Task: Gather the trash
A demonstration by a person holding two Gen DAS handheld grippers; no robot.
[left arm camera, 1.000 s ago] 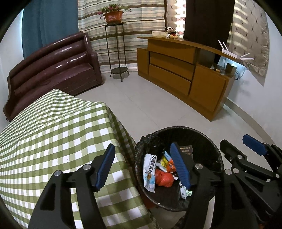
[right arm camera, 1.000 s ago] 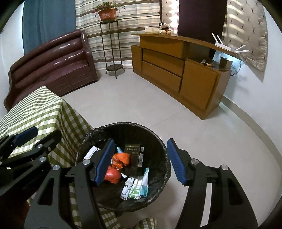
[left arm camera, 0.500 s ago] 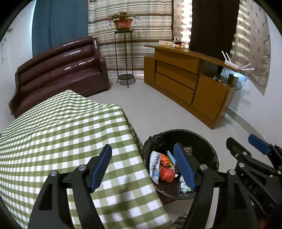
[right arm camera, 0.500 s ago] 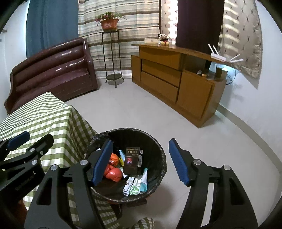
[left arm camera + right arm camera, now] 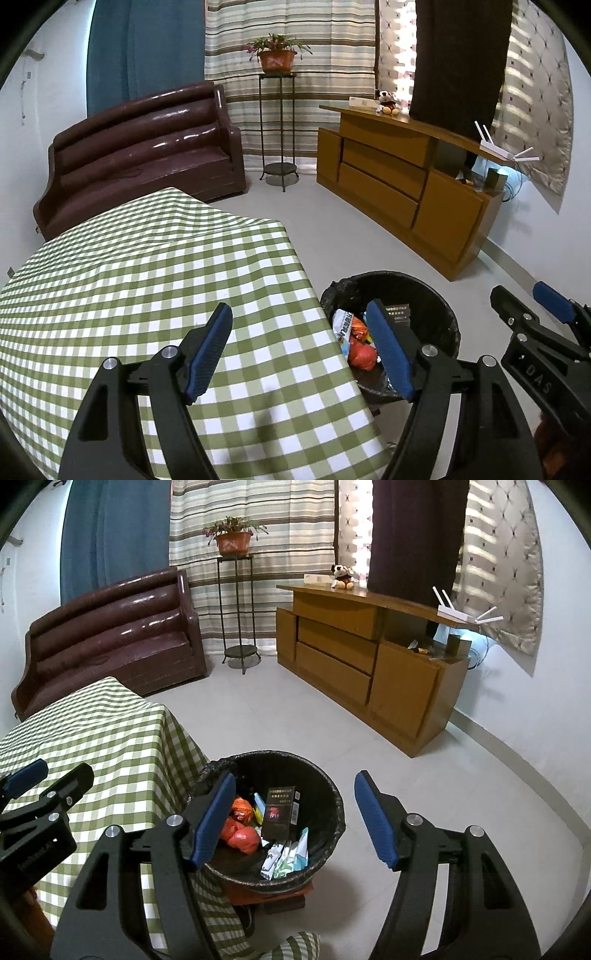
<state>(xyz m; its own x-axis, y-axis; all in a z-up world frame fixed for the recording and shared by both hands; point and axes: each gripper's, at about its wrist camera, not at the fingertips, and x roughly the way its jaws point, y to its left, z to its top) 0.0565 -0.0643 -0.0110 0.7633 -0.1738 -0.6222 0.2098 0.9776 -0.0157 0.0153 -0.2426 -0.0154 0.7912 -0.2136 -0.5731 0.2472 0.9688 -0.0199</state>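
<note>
We see the black-lined trash bin (image 5: pixel 334 805) holding wrappers and an upright cigarette pack (image 5: pixel 280 812) pointing twelve o'clock; left gripper (image 5: pixel 301 350) and right gripper (image 5: pixel 295 816) jaws wide, empty.

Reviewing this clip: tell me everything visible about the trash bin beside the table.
The trash bin is round, dark and lined with a crinkled black plastic bag folded over its rim. It stands upright on the pale tiled floor, close against the hanging edge of the green checked tablecloth. It appears to rest on a low reddish-brown base, partly hidden. Inside lie a dark cigarette box leaning upright, crumpled orange-red wrappers, and white-and-green packets. It is roughly half full. Neither gripper touches it.
</note>
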